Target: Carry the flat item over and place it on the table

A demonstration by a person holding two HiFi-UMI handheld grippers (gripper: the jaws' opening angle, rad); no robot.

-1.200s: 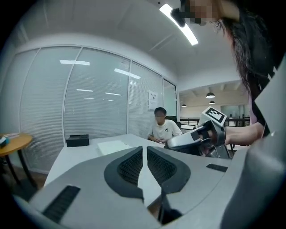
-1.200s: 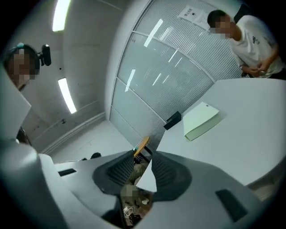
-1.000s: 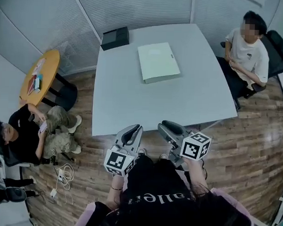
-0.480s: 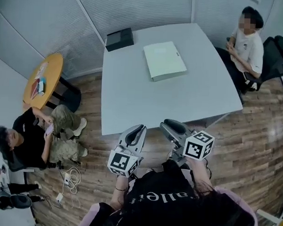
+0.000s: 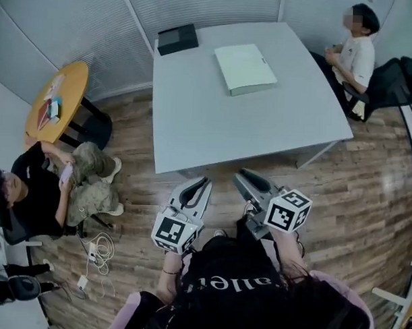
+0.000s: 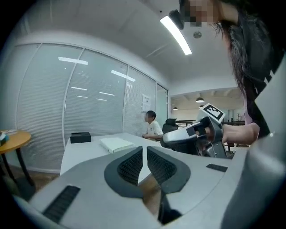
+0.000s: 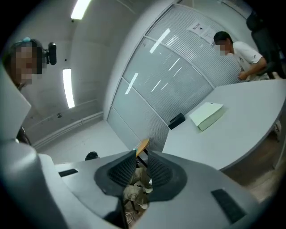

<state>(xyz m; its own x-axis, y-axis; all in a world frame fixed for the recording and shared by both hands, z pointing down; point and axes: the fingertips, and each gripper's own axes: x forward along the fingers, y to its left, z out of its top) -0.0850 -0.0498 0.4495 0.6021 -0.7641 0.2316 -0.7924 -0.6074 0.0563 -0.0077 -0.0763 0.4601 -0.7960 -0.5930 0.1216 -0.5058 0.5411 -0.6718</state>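
Pale green and flat, the box (image 5: 245, 69) lies on the far half of the white counter (image 5: 214, 127) in the head view. It is touched by nothing and is well apart from both grippers. A black box (image 5: 177, 39) sits at the counter's far left corner. The left gripper (image 5: 200, 184) and the right gripper (image 5: 243, 175) are held side by side over the wood floor (image 5: 367, 173), just short of the counter's near edge. Both point toward the counter, with their marker cubes nearest the person holding them. One person (image 5: 355, 54) sits beyond the counter's right side. Another (image 5: 36, 195) sits low at the left, near a small round orange-topped counter (image 5: 56, 108).

In the left gripper view, the left gripper's pads (image 6: 132, 165) are closed or all but closed. Only a hairline slit shows between them, too thin to judge with certainty, and nothing is in it. Past the tips the green box lies flat on the counter, with the black box behind it to the left. The right gripper shows at the right, held in a hand (image 6: 239, 133).

In the right gripper view, the jaws stand narrowly apart, having just closed a little. The gap is empty, and through it show only the orange rim and the seated person's trousers far behind. The green box lies up to the right on the counter, with the black box beyond it.
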